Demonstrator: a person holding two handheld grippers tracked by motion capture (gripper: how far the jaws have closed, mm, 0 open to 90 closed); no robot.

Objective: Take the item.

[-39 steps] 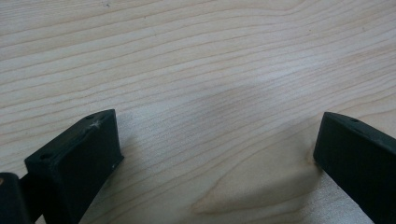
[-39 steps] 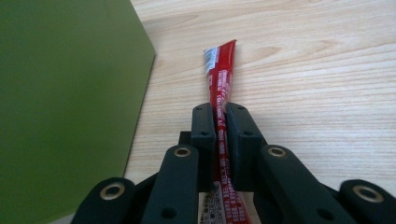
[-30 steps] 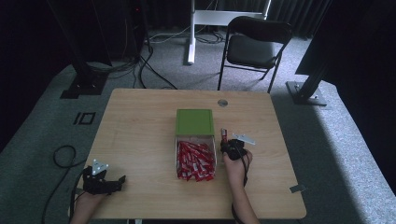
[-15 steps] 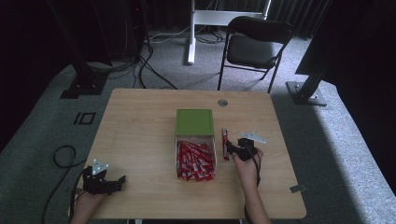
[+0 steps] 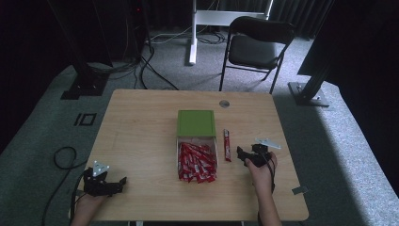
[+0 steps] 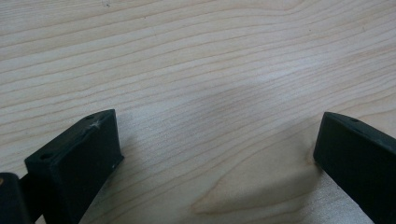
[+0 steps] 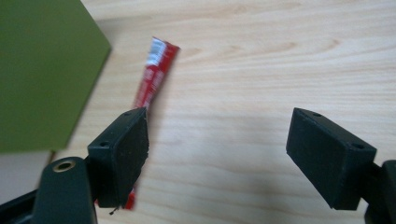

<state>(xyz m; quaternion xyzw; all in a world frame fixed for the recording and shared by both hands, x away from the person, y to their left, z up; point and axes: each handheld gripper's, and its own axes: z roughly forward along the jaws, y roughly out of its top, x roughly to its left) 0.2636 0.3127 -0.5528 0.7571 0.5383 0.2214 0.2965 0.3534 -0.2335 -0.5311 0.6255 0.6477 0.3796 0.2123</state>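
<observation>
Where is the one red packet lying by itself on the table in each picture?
High view: the lone red packet lies between the box's green lid and the right gripper.
Left gripper view: not in this picture.
Right gripper view: upper left, partly behind the left jaw.
Shared landmark: the green lid.

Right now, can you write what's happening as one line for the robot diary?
left hand-held gripper: open, empty, near table corner | right hand-held gripper: open, empty | red packet: flat on table, beside box of red packets

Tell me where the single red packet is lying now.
In the high view, the single red packet lies flat on the table, between the box and the right gripper.
</observation>
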